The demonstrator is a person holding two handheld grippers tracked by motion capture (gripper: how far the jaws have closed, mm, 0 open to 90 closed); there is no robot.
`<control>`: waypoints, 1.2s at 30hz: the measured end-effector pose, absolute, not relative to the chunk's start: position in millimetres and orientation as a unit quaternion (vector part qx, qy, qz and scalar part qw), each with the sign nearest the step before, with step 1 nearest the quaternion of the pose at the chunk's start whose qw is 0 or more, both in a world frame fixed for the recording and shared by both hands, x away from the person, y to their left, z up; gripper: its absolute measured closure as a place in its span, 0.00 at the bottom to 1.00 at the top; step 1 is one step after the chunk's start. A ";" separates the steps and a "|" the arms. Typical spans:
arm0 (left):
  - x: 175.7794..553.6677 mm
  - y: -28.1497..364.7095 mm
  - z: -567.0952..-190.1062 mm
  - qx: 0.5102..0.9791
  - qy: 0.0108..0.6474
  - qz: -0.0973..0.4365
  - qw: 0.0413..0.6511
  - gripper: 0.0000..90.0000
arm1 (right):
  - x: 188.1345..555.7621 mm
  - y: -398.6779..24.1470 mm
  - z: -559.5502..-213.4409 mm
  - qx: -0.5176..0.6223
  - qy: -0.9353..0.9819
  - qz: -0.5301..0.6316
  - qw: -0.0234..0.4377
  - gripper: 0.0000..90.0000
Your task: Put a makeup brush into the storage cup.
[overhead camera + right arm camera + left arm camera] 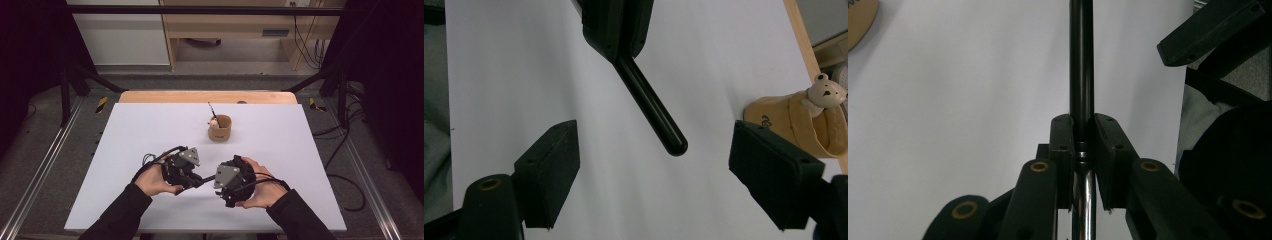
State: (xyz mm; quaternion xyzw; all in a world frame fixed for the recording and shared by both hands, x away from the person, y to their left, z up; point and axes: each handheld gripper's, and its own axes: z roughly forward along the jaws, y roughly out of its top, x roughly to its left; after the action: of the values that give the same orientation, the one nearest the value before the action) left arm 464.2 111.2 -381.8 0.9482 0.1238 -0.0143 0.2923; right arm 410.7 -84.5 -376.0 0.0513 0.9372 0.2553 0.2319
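Note:
My left gripper (1082,120) is shut on a black pen (1081,60), whose barrel runs straight out past the pads; a chrome section shows behind them. In the high view both grippers sit close together at the near middle of the table, the left gripper (192,180) pointing the pen (205,179) at the right gripper (217,183). In the right gripper view my right gripper (655,145) stands open, and the rounded end of the pen (649,105) hangs between its pads without touching them. The left gripper's closed jaws grip the pen's far end at the top of that view.
A tan cup (220,128) with a small bear figure (824,92) on its rim stands at the table's far middle, a thin dark stick leaning in it. The white table top (125,135) has a wooden far edge. Metal frame rails run along both sides.

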 end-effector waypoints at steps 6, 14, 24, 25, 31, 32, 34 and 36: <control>464.2 108.1 -381.1 0.950 0.121 -0.019 0.288 0.88 | 412.0 -82.0 -378.6 0.037 0.941 0.249 0.227 0.27; 462.9 102.8 -380.4 0.952 0.118 -0.021 0.282 0.88 | 411.6 -77.8 -378.8 0.017 0.944 0.242 0.222 0.30; 463.0 100.9 -379.9 0.952 0.116 -0.030 0.281 0.88 | 409.6 -73.7 -382.7 -0.004 0.948 0.229 0.223 0.42; 462.5 100.5 -379.7 0.952 0.118 -0.032 0.279 0.88 | 409.7 -73.2 -383.0 -0.008 0.948 0.227 0.223 0.44; 461.9 99.1 -379.6 0.954 0.114 -0.035 0.276 0.88 | 410.1 -70.4 -384.1 -0.024 0.948 0.222 0.225 0.50; 461.6 99.0 -379.6 0.954 0.114 -0.036 0.276 0.88 | 410.4 -70.1 -384.5 -0.029 0.948 0.221 0.227 0.51; 460.8 98.5 -379.4 0.953 0.116 -0.035 0.277 0.88 | 410.3 -69.4 -385.2 -0.031 0.948 0.220 0.227 0.54; 460.5 97.9 -379.4 0.953 0.116 -0.037 0.278 0.88 | 410.6 -68.9 -385.9 -0.036 0.948 0.219 0.229 0.57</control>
State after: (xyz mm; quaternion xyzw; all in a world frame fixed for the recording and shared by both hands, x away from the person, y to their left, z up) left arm 460.5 97.9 -379.4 0.9529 0.1165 -0.0369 0.2778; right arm 410.6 -68.9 -385.9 -0.0356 0.9478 0.2193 0.2287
